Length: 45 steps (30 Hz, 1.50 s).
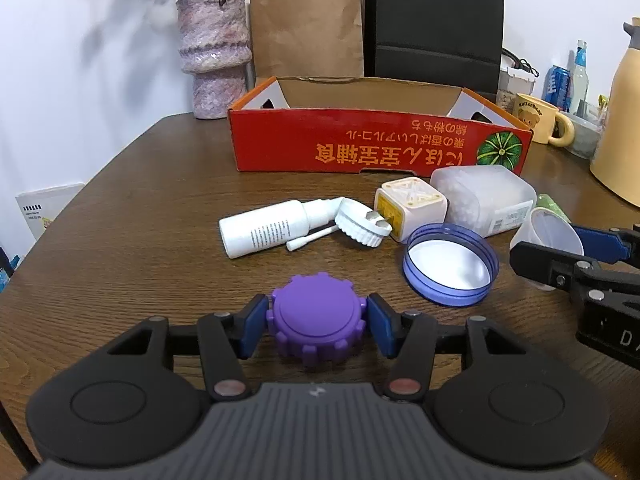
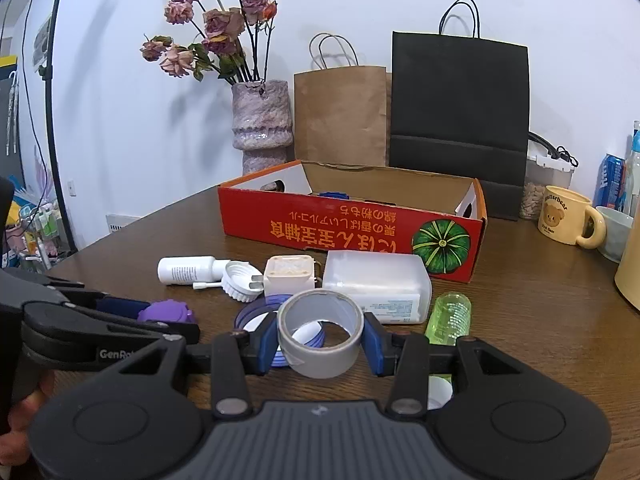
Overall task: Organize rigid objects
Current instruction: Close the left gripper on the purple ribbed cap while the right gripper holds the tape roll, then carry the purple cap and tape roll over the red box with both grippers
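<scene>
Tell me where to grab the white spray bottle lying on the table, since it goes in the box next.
Grip the white spray bottle across the middle of its round body, coming from above with jaws crosswise. It lies flat on its side, and the nozzle end crowds against the ridged white cap.

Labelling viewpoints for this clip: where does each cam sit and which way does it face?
Left wrist: on the left claw, looking down its fingers across the table toward the red box; own pads touch the purple cap; the right claw shows at right.
Right wrist: on the right claw, facing the same box; own pads grip a grey tape roll; the left claw and a hand show at left.
Shared: box, purple cap, white spray bottle, vase, bags.
</scene>
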Each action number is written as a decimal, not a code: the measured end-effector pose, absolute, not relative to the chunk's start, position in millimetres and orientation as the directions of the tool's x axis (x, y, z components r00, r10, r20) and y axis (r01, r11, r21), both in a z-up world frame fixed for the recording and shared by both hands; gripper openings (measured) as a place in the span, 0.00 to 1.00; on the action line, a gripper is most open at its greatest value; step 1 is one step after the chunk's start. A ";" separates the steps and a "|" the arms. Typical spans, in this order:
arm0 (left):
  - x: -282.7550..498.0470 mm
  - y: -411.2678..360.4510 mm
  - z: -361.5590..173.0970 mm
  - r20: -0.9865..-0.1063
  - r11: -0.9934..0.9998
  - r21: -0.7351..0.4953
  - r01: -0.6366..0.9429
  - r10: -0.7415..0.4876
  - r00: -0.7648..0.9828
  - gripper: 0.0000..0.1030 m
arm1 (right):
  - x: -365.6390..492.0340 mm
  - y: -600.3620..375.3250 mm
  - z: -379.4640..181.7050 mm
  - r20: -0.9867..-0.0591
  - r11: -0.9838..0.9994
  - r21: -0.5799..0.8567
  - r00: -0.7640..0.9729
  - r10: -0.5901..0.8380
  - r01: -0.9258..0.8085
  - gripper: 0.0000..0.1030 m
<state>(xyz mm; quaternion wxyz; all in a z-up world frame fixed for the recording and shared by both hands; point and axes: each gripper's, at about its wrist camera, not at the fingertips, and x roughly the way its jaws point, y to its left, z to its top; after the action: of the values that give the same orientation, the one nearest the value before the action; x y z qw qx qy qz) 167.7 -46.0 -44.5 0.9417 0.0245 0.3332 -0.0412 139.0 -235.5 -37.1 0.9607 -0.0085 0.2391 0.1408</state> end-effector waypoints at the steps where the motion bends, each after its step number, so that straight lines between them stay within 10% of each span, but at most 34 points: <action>1: 167.0 -45.7 -43.5 -0.625 0.996 0.019 0.092 -0.060 0.778 0.54 | 139.0 -235.4 -37.1 -0.461 0.960 0.051 0.846 0.267 -0.275 0.42; 45: 195.5 -57.1 37.3 -0.457 0.997 0.018 0.077 -0.060 0.887 0.54 | 173.5 -235.5 19.1 -0.373 0.966 0.005 0.896 0.242 -0.259 0.42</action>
<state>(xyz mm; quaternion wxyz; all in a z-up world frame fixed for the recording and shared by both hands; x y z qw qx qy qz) 195.5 -57.1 37.3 0.9713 0.0178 0.2346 -0.0353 173.5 -235.5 19.1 0.9733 -0.0221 0.1886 0.1287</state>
